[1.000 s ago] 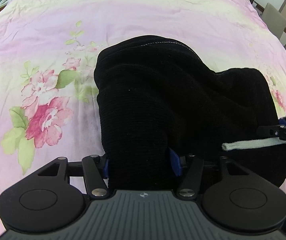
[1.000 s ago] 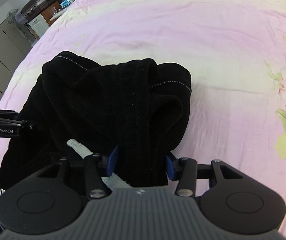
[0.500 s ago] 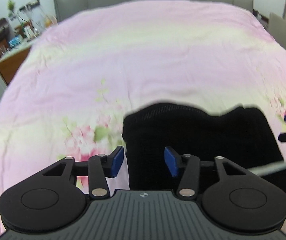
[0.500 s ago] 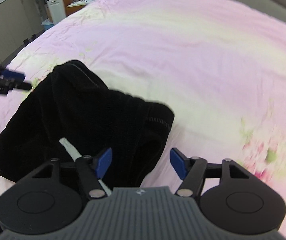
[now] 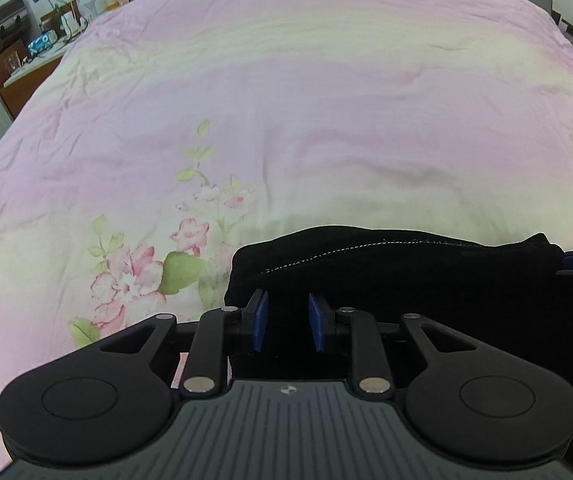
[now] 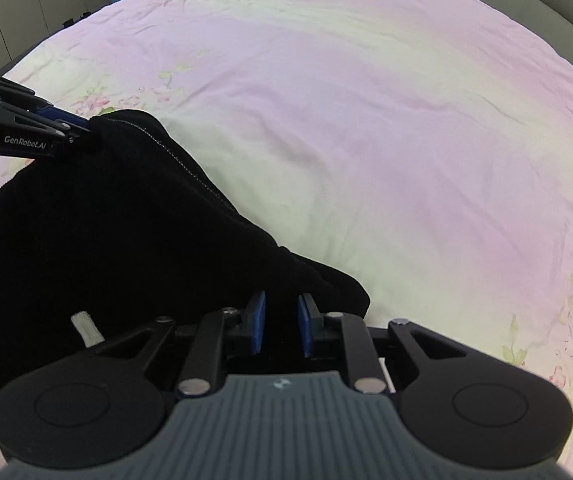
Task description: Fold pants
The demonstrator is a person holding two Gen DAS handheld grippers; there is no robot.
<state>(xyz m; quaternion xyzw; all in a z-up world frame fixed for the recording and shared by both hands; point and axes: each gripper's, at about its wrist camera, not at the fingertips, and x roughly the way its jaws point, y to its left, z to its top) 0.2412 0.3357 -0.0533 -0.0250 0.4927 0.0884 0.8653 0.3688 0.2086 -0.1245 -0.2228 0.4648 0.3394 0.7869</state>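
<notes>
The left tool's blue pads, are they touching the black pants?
Touching. The right wrist view shows the left tool pinching the black pants at their corner, jaws closing on the cloth.

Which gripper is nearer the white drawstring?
Right. The right gripper, jaws closing on the pants, has the drawstring just beside it; the left gripper, also closing on pants fabric, holds the far corner.

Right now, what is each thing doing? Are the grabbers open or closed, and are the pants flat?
Black pants: bunched, not flat, lying on the bedspread, pinched at two spots.
Left gripper: jaws closing, black cloth between them.
Right gripper: jaws closing, black cloth between them.
White drawstring: loose end poking out of the cloth.
Bedspread: spread out, slightly wrinkled.
</notes>
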